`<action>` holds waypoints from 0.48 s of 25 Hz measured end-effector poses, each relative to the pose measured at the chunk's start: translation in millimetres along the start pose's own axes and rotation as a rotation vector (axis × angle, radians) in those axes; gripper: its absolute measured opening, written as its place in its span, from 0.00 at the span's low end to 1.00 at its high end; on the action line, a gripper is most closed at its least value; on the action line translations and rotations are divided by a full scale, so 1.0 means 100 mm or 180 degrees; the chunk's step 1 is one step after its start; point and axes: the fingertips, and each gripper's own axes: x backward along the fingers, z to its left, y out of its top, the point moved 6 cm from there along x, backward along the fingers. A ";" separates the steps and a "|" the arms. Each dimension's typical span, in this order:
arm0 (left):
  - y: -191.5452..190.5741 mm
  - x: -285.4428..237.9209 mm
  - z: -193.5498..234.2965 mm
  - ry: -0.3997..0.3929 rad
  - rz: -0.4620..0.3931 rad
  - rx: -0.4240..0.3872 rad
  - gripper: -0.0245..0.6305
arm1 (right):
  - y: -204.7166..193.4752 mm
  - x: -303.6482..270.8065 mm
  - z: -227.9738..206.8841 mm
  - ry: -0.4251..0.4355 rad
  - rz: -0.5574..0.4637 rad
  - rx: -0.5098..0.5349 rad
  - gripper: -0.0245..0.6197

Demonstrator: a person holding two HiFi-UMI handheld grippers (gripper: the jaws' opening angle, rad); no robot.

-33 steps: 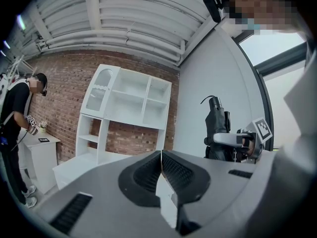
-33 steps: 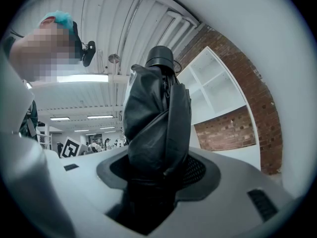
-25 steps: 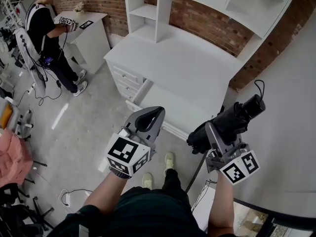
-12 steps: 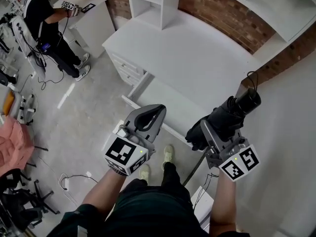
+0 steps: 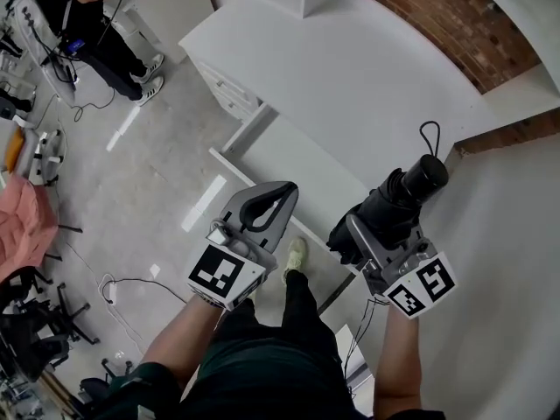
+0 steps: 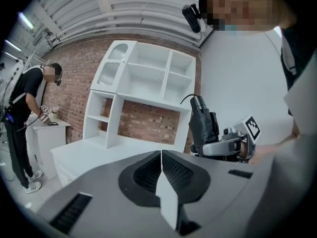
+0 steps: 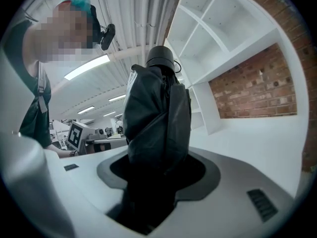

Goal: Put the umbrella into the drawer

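Note:
A black folded umbrella (image 5: 395,201) with a wrist loop stands upright in my right gripper (image 5: 357,233), which is shut on its lower part. In the right gripper view the umbrella (image 7: 158,118) fills the space between the jaws of the right gripper (image 7: 153,175). My left gripper (image 5: 265,206) hovers beside it at the left, shut and empty; its jaws meet at the middle (image 6: 161,168). From the left gripper view the umbrella (image 6: 203,125) shows to the right. Below both grippers, a white drawer (image 5: 289,175) stands pulled out from under the desk.
The white desk top (image 5: 367,68) lies ahead, with small drawers (image 5: 229,94) at its left end and a brick wall (image 5: 455,16) behind. A white wall (image 5: 507,234) is at the right. Another person (image 5: 79,7) stands far left. Cables (image 5: 114,287) lie on the floor.
The head view has tilted further down, so the desk and shelves slid up in the frame. Both grippers hold about the same places, the umbrella still gripped.

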 end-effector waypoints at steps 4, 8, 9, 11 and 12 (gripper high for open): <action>-0.22 -0.11 0.07 0.0050 0.0134 0.0045 0.06 | -0.28 -0.14 -0.18 0.0063 0.0216 -0.0029 0.38; -0.41 -0.17 0.18 0.0129 0.0182 0.0069 0.06 | -0.52 -0.30 -0.30 0.0124 0.0430 0.0001 0.38; -0.46 -0.21 0.21 0.0144 0.0189 0.0077 0.06 | -0.59 -0.34 -0.35 0.0147 0.0478 0.0015 0.38; -0.55 -0.27 0.25 0.0173 0.0206 0.0110 0.06 | -0.72 -0.41 -0.43 0.0205 0.0578 0.0062 0.38; -0.60 -0.28 0.26 0.0187 0.0220 0.0128 0.06 | -0.78 -0.44 -0.46 0.0235 0.0632 0.0090 0.38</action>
